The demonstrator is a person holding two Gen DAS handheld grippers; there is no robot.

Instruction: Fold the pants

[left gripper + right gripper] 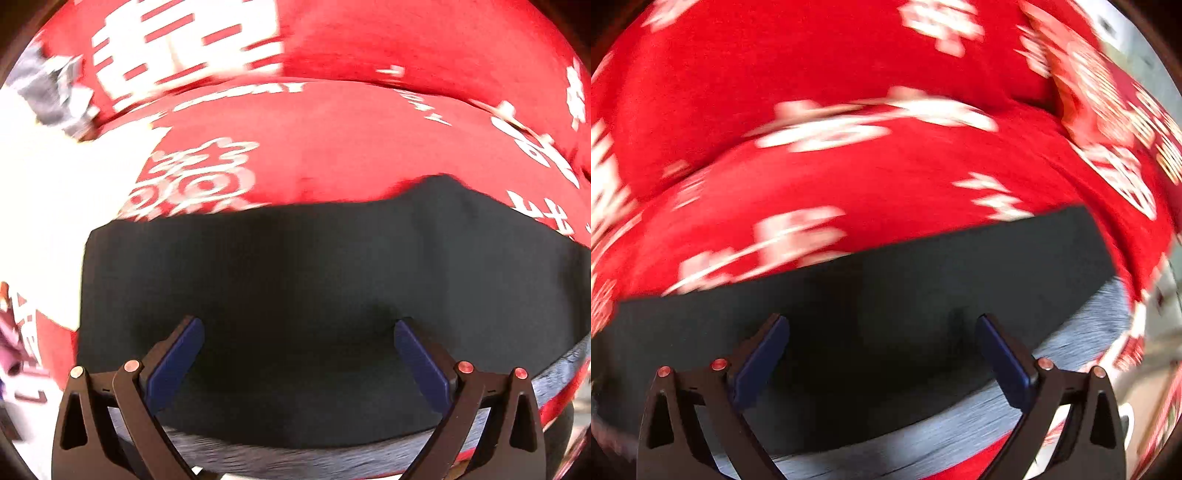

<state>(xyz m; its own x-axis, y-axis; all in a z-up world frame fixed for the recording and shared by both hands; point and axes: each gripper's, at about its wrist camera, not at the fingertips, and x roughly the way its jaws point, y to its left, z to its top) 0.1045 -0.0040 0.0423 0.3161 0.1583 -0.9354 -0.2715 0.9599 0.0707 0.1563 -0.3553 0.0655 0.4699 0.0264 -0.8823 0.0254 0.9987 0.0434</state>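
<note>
The black pants lie flat on a red cloth with white print. A grey band of the pants runs along their near edge. My left gripper is open above the black fabric, holding nothing. In the right wrist view the same black pants and grey band lie on the red cloth. My right gripper is open above the pants and empty. Both views are blurred by motion.
A white patch of the cloth's print lies left of the pants. Blurred grey and white things sit at the far left. A pale surface with small objects shows past the cloth's right edge.
</note>
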